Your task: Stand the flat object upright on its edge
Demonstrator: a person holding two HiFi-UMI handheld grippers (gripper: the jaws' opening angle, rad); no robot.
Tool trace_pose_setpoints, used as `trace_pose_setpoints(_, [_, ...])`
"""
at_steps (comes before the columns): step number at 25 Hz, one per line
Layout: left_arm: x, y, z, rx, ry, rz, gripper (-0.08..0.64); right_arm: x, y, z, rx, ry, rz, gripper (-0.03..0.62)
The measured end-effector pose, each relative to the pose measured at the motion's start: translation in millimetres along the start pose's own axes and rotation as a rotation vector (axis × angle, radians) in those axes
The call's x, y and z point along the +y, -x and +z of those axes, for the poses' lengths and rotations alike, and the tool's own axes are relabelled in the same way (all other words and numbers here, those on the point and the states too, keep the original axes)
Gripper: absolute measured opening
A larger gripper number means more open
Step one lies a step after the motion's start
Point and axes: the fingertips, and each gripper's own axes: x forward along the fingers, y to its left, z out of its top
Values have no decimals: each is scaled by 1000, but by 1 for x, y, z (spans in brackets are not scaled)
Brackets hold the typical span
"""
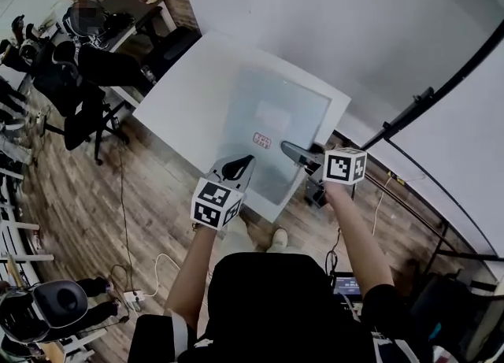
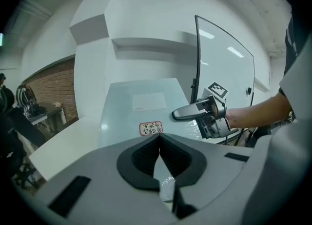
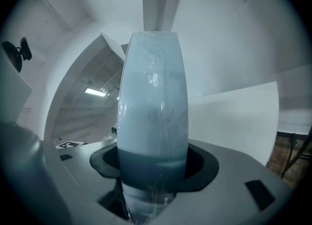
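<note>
Left hand-held gripper (image 2: 159,140) pinches the pale panel (image 2: 124,108) at its near edge; right hand-held gripper (image 3: 153,168) clamps its side, the panel blocking most beyond.

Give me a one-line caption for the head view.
Left gripper and right gripper each clamp an edge of the pale flat panel lying on a white table.

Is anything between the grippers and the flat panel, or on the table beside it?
Nothing visible. The left gripper and right gripper both clamp the panel at its edges, and the table beside it looks bare.
</note>
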Motion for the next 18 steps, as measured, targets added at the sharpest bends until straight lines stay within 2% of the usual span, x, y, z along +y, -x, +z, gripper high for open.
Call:
trace_pose_setpoints(3, [20, 8, 6, -17, 4, 1, 14, 8, -17, 5, -6, 0, -2, 284])
trace_pose_setpoints(9, [77, 17, 18, -41, 6, -22, 14, 14, -64, 20, -15, 29, -60, 284])
trace_pose_setpoints(18, [143, -5, 37, -49, -10, -85, 14, 9, -124, 52, -45, 12, -88, 285])
